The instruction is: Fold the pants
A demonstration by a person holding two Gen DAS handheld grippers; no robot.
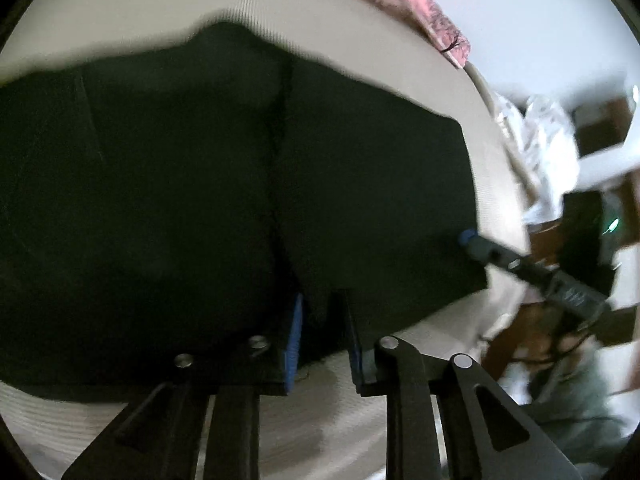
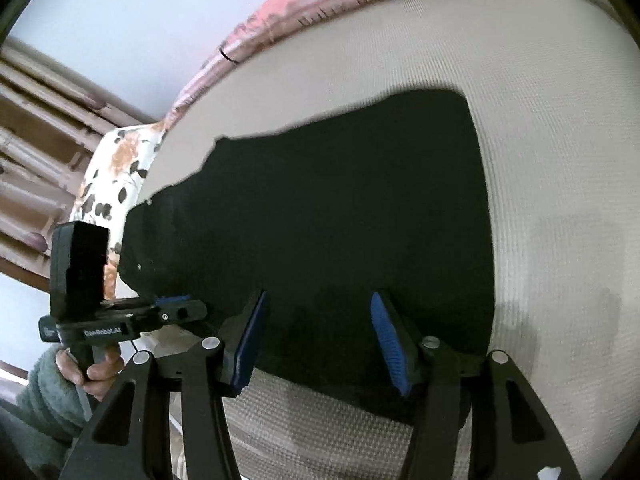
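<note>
We pinched the pants' near edge to start a fold.

The black pants [image 1: 200, 180] lay flat on the beige mattress [image 2: 560, 160]; our left gripper [image 1: 324, 332] stood narrow, fabric caught between its pads, while our right gripper [image 2: 320, 340] hung wide over the same edge, gripping nothing.

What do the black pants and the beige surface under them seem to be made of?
Black pants: probably a soft matte knit or cotton; no shine, limp uneven edge. Beige surface: looks like woven or waffle-textured fabric, matte; a fine grid pattern shows. Neither can be told for certain.
</note>
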